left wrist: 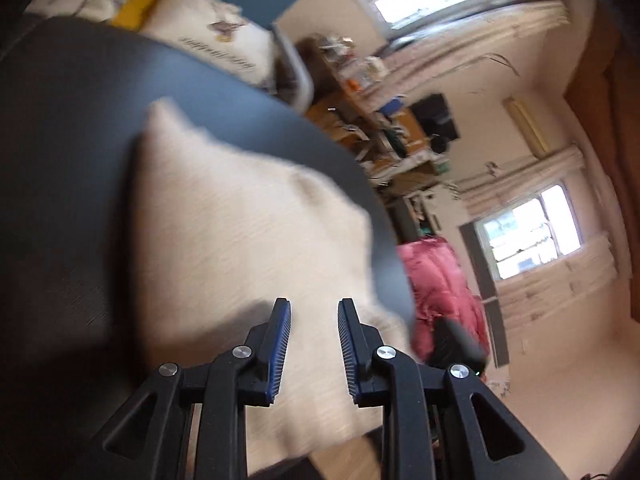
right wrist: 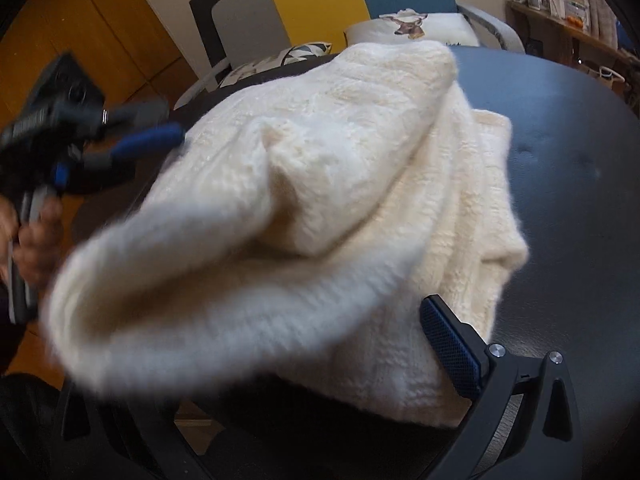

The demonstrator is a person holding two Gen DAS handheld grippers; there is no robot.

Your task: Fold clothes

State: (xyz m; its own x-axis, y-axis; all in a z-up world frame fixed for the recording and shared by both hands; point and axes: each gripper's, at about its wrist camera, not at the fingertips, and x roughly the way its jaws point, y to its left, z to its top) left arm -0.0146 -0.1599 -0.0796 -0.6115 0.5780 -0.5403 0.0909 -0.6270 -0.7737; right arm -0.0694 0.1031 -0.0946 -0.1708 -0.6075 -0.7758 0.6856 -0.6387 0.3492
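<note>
Cream sweater [right wrist: 304,208] drapes over right gripper [right wrist: 400,344], grip unclear; left gripper [left wrist: 314,310] parted, empty.

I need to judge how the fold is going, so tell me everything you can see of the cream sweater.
The cream sweater is a thick, fuzzy knit, folded into several layers, lying on the dark round table. One layer bulges up toward the right wrist camera, blurred. One pad of the right gripper rests against its near edge; the other finger is hidden. The left gripper stands open above it, with nothing between its fingers.
</note>
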